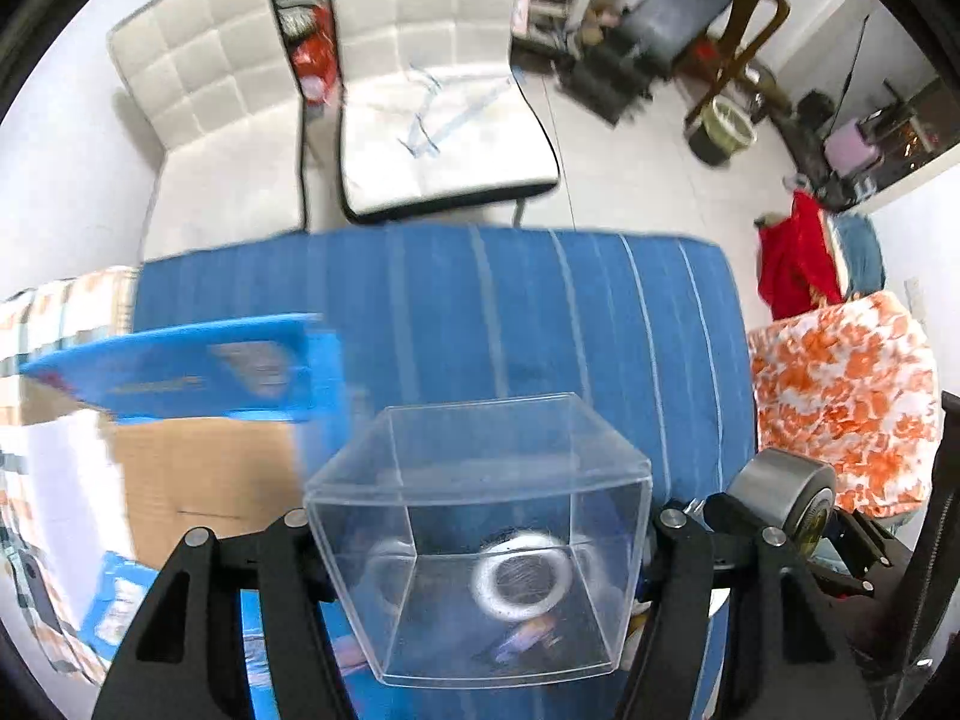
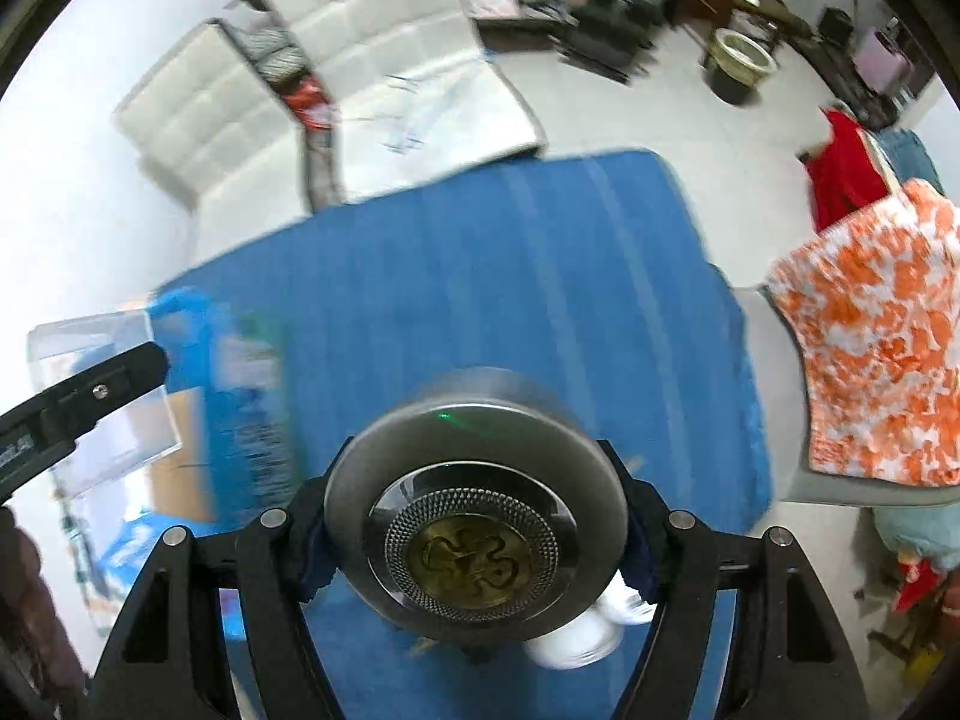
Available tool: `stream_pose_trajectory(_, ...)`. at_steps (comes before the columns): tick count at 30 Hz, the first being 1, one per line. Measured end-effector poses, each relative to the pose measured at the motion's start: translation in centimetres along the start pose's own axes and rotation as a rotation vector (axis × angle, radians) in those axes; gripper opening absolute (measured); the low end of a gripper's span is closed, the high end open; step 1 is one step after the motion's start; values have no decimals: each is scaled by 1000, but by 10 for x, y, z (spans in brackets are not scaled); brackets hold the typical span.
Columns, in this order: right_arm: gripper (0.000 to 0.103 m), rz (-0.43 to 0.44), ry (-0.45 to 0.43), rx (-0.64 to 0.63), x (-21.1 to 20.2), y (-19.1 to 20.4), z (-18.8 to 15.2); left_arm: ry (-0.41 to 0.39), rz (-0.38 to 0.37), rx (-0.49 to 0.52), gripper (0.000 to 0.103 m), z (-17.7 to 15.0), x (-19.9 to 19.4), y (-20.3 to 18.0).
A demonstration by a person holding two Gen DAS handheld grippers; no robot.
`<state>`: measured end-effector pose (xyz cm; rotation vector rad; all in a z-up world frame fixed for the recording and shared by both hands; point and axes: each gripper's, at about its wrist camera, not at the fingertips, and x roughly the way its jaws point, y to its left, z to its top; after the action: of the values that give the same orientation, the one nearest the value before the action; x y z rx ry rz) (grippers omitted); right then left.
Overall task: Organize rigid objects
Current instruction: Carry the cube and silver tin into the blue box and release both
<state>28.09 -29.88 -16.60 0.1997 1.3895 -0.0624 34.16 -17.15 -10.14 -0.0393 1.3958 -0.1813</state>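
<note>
The blue striped cloth (image 1: 480, 312) covers the surface ahead of me and takes up most of both views, with a white padded chair (image 1: 432, 96) beyond its far edge. To my left sits an open cardboard box (image 1: 198, 474) with a blue packet (image 1: 180, 372) across its top.

My left gripper (image 1: 480, 531) has its jaws pinching a clear plastic box (image 1: 480, 540) by two opposite walls, held up off the cloth. I judge the box light and stiff but brittle and slick, so a firm squeeze could bow or crack the thin walls, and a loose one could let it slide. Taking it low on the flat sides, as now, seems the safest hold. Through it I can see a white ring (image 1: 521, 583) and something small and purple below; whether they lie inside the box or under it I cannot tell.

My right gripper (image 2: 477, 531) has its jaws pressed on the rim of a round metal tin (image 2: 477, 516), its brass-coloured embossed lid facing the camera. It looks rigid and heavier than the box, with a smooth curved side that could roll or twist in the grip, so I would keep the hold square across its widest part. A white cup-like thing (image 2: 576, 642) peeks out beneath it, blurred.
</note>
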Motion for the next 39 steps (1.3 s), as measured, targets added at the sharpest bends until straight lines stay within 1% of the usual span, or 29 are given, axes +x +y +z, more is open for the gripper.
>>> stream_pose_trajectory(1, 75, 11, -10, -16, -6, 19, -3, -17, -5, -2, 62, -4, -10, 18)
stream_pose_trajectory(2, 75, 26, -22, -34, -11, 42, -6, -25, -3, -8, 62, -2, -19, 37)
stream_pose_trajectory(4, 75, 43, -30, -60, -14, 82, -10, -39, -2, -23, 62, -12, -30, 70)
stream_pose_trajectory(6, 75, 66, -23, -90, -5, 128, -12, -38, 13, -35, 62, -26, -32, 106)
stream_pose_trajectory(7, 75, 69, -17, -99, 1, 143, -10, -30, 24, -48, 62, -30, -31, 122)
stream_pose_trajectory(9, 75, 69, 0, -121, 21, 178, -9, -8, 34, -82, 62, -38, -20, 153)
stream_pose_trajectory(10, 75, 62, 9, -133, 33, 195, -9, 10, 34, -112, 62, -39, -12, 175)
stream_pose_trajectory(12, 75, 42, 42, -149, 63, 225, -6, 35, 28, -150, 62, -45, 1, 200)
stream_pose_trajectory(15, 75, 1, 84, -177, 102, 251, -4, 84, 9, -208, 62, -49, 21, 245)
stream_pose_trajectory(18, 75, -34, 120, -197, 135, 263, -4, 131, -31, -256, 62, -51, 49, 275)
stream_pose_trajectory(20, 75, -53, 137, -213, 151, 271, -3, 151, -57, -267, 62, -48, 64, 281)
stream_pose_trajectory(23, 75, -74, 162, -214, 169, 270, -1, 177, -131, -285, 62, -41, 83, 283)
stream_pose_trajectory(25, 75, -76, 173, -206, 176, 269, 1, 195, -186, -299, 62, -35, 95, 282)
stream_pose_trajectory(27, 75, -77, 173, -218, 179, 273, 2, 218, -216, -296, 62, -28, 106, 277)
stream_pose_trajectory(29, 75, -73, 178, -211, 182, 274, 2, 230, -219, -280, 62, -22, 112, 271)
stream_pose_trajectory(30, 75, -65, 186, -205, 184, 275, 2, 237, -217, -270, 60, -18, 114, 267)
stream_pose_trajectory(32, 75, -59, 188, -192, 187, 275, 6, 249, -219, -250, 61, -11, 118, 259)
stream_pose_trajectory(35, 75, -53, 189, -184, 191, 276, 11, 251, -190, -215, 62, -2, 122, 251)
stream_pose_trajectory(39, 76, -38, 219, -177, 194, 276, 17, 259, -171, -226, 62, 10, 125, 251)
